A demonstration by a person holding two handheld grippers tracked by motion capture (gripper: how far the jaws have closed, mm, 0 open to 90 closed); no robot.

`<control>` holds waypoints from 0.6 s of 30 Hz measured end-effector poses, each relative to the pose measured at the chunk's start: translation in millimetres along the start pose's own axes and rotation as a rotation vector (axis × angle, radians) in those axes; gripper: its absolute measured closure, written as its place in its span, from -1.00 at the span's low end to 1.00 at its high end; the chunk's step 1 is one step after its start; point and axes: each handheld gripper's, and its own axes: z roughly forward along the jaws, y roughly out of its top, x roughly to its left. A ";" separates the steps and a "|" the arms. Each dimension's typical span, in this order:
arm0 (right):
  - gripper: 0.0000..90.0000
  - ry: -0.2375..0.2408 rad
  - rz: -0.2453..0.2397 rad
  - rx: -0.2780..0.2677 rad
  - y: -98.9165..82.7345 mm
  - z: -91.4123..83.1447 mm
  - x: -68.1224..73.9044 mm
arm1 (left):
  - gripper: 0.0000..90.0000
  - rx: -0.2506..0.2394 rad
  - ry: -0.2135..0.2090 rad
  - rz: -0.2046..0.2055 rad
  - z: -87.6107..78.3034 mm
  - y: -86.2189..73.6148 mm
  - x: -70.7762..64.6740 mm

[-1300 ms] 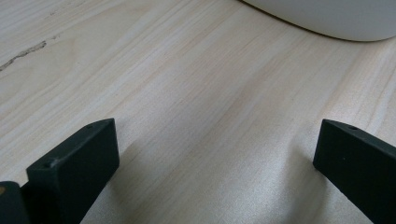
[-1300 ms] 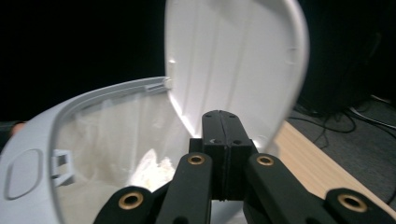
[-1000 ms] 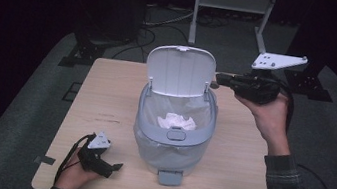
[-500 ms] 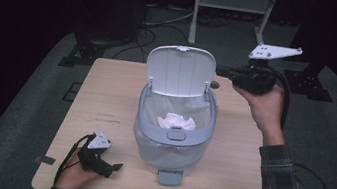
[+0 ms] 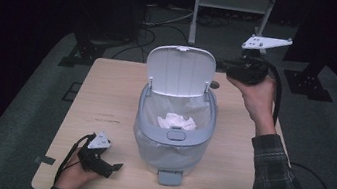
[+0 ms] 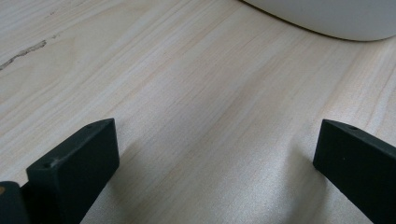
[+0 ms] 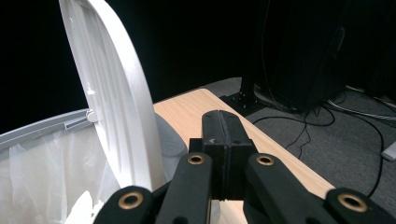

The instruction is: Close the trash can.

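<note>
right hand-held gripper (image 5: pixel 230 72) closed, empty, just right of bin lid (image 5: pixel 180 71), apart.

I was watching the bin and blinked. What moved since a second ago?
The right tongs, shut and empty, drew away from the open lid toward the table's far right. Nothing was grabbed or dropped. The left tongs, the bin and the crumpled paper stayed put.
</note>
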 end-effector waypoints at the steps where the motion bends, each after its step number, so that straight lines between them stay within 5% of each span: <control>1: 1.00 0.003 0.000 -0.001 0.4 1.4 0.1 | -1.00 0.000 0.000 0.000 0.0 0.0 0.0; 18: 1.00 0.069 -0.075 0.004 6.9 -6.1 12.7 | -1.00 0.000 0.000 -0.001 0.0 0.0 0.0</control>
